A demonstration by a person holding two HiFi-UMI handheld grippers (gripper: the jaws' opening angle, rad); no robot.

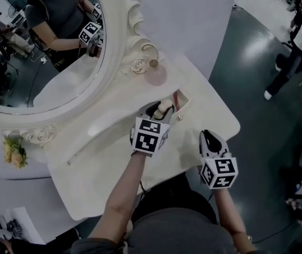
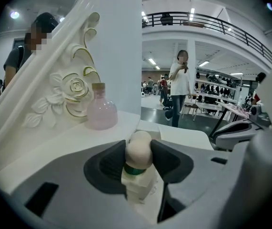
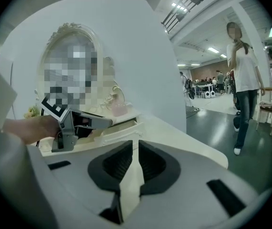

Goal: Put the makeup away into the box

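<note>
Your left tool [image 2: 138,152] is clamped on a small makeup bottle [image 2: 136,182]. Its two dark pads press against either side of the bottle's round cream cap [image 2: 139,147]. Below the cap you can see a green collar and a pale, squarish body, and the bottle stands roughly upright in the grip.

Take the pink flask [image 2: 101,113] on the white worktop [image 1: 108,157] as your mark. The held bottle is on your side of the flask, near it but clear of it, and slightly to the right of it in the left gripper view.

The box [image 3: 121,128] is set into the worktop like an open drawer, also on your side of the flask, and a pinkish inner edge shows in the head view. The bottle hangs at the rim of the box, and you cannot tell whether it is over the opening or just beside it.

Your right tool [image 3: 135,149] is farther from the flask than the left one, out over the worktop's near right edge. Its jaws are drawn together to a thin slit and there is nothing between them.

Behind the flask rises the carved white frame of the mirror [image 1: 45,62].
</note>
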